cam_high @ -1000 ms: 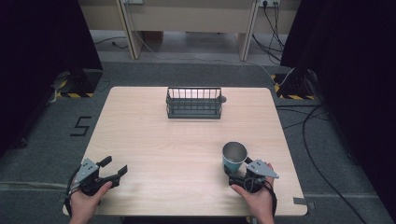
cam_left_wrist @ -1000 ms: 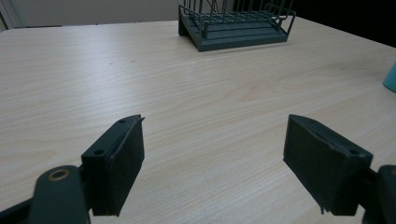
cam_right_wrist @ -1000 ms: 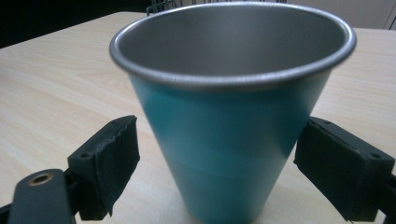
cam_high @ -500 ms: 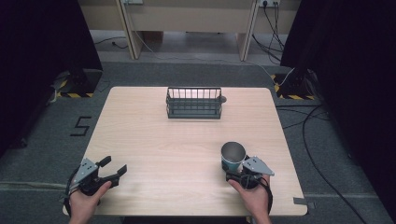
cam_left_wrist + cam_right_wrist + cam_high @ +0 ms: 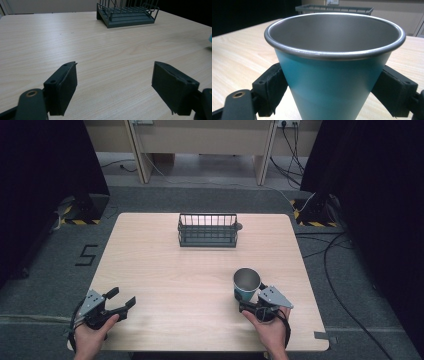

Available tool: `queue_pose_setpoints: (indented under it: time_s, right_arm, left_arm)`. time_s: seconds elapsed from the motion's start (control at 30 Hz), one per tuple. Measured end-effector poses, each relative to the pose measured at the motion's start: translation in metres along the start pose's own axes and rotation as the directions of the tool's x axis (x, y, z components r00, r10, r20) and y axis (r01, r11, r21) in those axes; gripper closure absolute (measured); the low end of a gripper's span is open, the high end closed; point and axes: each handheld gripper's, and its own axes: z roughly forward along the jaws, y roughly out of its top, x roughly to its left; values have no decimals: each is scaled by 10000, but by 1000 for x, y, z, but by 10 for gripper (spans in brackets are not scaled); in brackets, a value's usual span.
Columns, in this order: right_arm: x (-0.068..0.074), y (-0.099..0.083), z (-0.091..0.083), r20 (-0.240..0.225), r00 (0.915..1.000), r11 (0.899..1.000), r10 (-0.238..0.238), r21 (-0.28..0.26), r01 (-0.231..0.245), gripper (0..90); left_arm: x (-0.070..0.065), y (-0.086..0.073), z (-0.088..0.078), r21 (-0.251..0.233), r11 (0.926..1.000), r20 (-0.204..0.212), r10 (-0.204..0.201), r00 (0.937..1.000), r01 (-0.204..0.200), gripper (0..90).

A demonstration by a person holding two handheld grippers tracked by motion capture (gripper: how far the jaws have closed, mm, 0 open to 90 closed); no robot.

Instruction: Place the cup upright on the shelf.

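Teal steel cup between the right gripper pads
Jaws flank its smooth tapered wall; contact unclear. Left gripper gapes wide, empty, over wood-grain table.

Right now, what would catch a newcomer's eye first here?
The teal metal cup with a silver rim stands upright at the pale wooden table's near right, between the right gripper's black jaws. Across the table sits a dark wire rack; the left gripper gapes open, holding nothing.
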Motion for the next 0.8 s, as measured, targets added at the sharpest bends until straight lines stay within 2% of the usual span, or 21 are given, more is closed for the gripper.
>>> queue_pose_setpoints:
  time_s: [0.43,0.8]
  right_arm:
    - [-1,24,15,-144,9999,9993,-61,-360,56,177]
    - [-1,52,42,-96,9999,9987,-139,-493,134,177]
  left_arm:
    - [0,0,0,-2,10000,70,-39,10000,39,203]
    - [-1,0,0,-11,10000,144,24,9999,-23,205]
